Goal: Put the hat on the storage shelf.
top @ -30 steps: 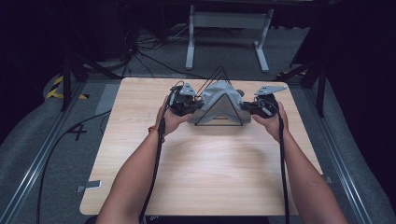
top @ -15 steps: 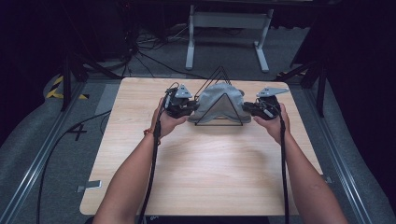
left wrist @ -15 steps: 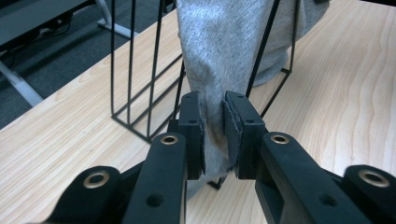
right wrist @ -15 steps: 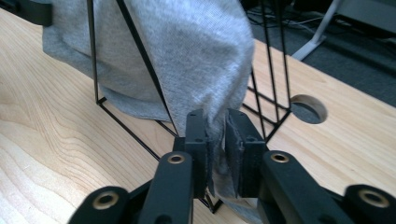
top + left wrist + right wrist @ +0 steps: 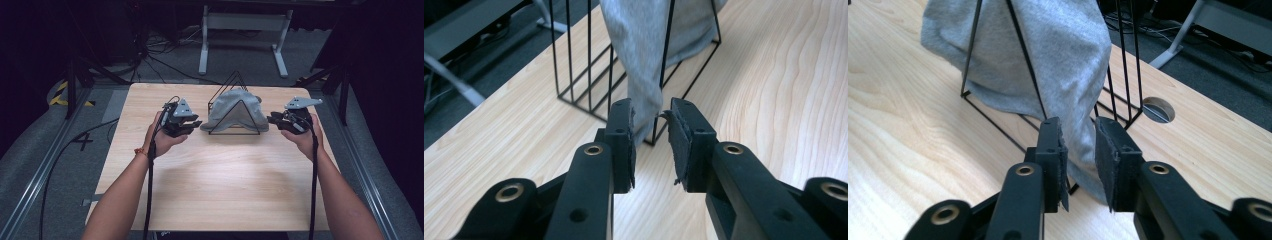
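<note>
We see the grey cloth (image 5: 235, 111) draped over the black wire rack (image 5: 235, 131) at the far middle of the table (image 5: 210, 190). Our left tongs (image 5: 196, 125) have just been opening; cloth hangs beyond their gap, unpinched. Our right tongs (image 5: 270, 119) have likewise been opening, a cloth edge hanging loose between them.
</note>
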The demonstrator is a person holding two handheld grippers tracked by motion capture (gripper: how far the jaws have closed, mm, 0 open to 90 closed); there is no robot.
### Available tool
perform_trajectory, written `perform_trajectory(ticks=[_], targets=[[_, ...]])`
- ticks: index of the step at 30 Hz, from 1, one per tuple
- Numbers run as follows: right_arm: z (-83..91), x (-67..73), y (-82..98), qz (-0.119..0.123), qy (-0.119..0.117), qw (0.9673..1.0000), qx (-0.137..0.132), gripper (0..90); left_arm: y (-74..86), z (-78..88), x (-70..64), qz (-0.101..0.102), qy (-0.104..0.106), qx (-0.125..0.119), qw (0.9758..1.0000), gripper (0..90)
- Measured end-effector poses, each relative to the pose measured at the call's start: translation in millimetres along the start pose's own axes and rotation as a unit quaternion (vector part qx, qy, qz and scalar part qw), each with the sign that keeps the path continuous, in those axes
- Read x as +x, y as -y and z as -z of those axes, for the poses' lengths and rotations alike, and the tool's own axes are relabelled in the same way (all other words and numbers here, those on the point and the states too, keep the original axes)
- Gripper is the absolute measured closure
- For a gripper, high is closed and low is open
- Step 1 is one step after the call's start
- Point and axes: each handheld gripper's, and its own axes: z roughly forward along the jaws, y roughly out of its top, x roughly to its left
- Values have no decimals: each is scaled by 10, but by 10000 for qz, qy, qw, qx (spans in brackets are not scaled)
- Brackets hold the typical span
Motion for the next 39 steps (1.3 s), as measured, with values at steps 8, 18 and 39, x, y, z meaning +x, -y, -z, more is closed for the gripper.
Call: perform_trajectory(ticks=[8, 18, 39], targets=[[164, 61, 150, 67, -76, 9999, 79, 663, 245, 186, -72, -82, -96, 256, 9996, 650], [337, 182, 645, 194, -44, 9989, 421, 540, 749, 400, -267, -249, -80, 830, 9962, 511], [617, 345, 1827, -606, -48, 9963, 601, 267, 1605, 385, -571, 630, 654, 587, 9941, 259]])
